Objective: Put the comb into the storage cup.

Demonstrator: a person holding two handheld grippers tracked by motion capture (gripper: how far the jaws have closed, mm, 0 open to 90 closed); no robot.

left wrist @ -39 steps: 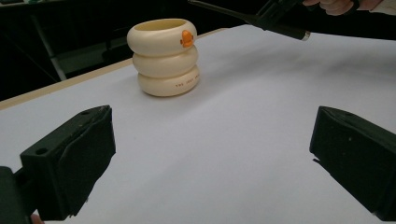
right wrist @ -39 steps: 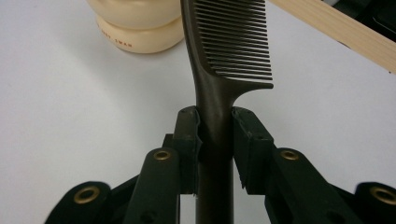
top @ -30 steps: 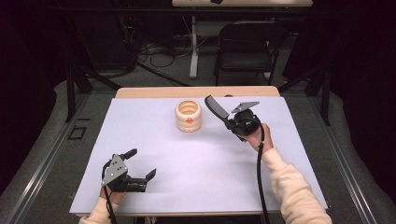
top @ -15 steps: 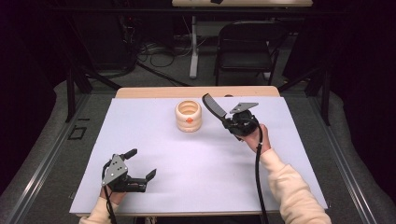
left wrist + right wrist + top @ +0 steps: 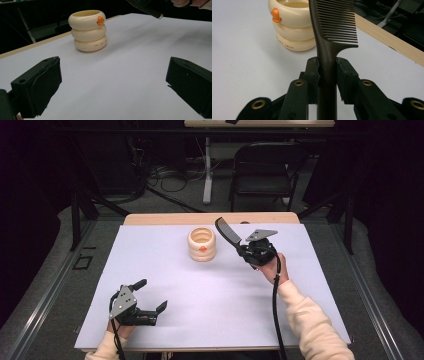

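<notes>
R gripper [image 5: 239, 244] is clamped on the comb [image 5: 227, 231] handle, comb raised just right of the cream ringed holder [image 5: 202, 244], teeth end tilted twd its rim. Judged step: drop comb into holder, so bring the tip over the opening, go vertical, lower w/o nudging the wall. Holder interior looks empty. L gripper [image 5: 150, 301] sits well short of holder, jaws spread, nothing btwn them.

The person wears cream sleeves [image 5: 310, 322]. Each hand holds a black gripper: the left gripper [image 5: 150, 302] and right gripper [image 5: 239, 243] have grey three-cornered plates, round screw holes and black cables.
</notes>
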